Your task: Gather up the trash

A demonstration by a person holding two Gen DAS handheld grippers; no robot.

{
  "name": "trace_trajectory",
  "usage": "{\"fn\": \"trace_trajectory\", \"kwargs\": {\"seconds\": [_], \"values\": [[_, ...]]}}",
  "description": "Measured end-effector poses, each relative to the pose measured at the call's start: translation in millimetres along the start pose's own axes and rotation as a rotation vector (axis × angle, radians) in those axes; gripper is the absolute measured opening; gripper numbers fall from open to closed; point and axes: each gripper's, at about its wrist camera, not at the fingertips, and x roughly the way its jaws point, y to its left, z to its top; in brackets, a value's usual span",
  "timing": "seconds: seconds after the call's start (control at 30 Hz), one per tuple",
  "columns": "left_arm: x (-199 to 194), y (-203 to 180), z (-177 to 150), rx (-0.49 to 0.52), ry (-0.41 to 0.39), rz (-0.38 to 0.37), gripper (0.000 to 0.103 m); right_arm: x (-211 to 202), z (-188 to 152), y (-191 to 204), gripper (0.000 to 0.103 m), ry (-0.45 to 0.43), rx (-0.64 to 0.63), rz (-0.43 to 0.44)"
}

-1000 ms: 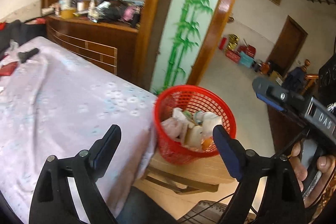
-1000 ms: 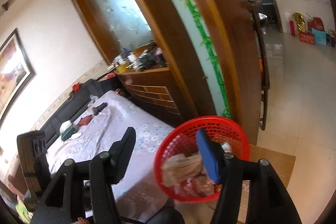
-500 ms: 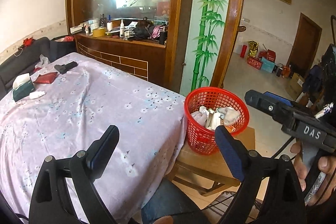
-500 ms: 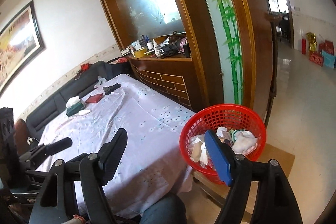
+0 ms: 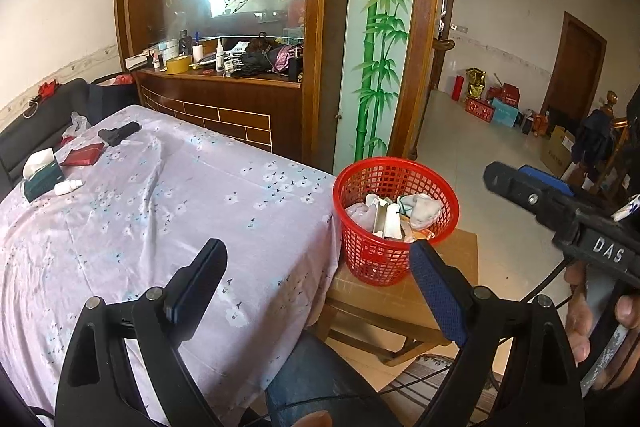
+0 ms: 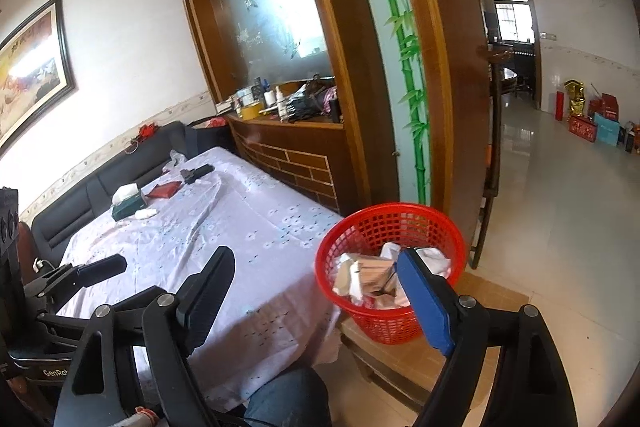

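A red mesh basket (image 5: 396, 219) filled with paper and plastic trash (image 5: 394, 215) stands on a low wooden stool (image 5: 404, 301) at the table's right corner; it also shows in the right wrist view (image 6: 390, 267). My left gripper (image 5: 316, 287) is open and empty, held back from the basket above the table edge. My right gripper (image 6: 316, 287) is open and empty too, and shows at the right of the left wrist view (image 5: 532, 191).
The table has a lilac flowered cloth (image 5: 160, 211). At its far left lie a tissue box (image 5: 40, 175), a small white bottle (image 5: 68, 187), a red packet (image 5: 84, 155) and a black object (image 5: 118, 133). A wooden cabinet (image 5: 224, 99) with clutter stands behind.
Both grippers have pulled back and up from the basket, so it looks smaller and more of the table shows. Both stay open and empty.
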Motion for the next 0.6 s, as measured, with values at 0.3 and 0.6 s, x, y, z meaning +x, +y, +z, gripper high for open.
{"fn": "trace_trajectory", "kwargs": {"seconds": [0.3, 0.6], "values": [[-1.1, 0.2, 0.6, -0.004, 0.004, 0.000, 0.091, -4.1, 3.0, -5.3, 0.087, -0.009, 0.012, -0.009], [-3.5, -2.2, 1.1, 0.011, -0.008, 0.004, 0.091, -7.4, 4.4, -7.8, 0.087, -0.018, 0.021, -0.024]]}}
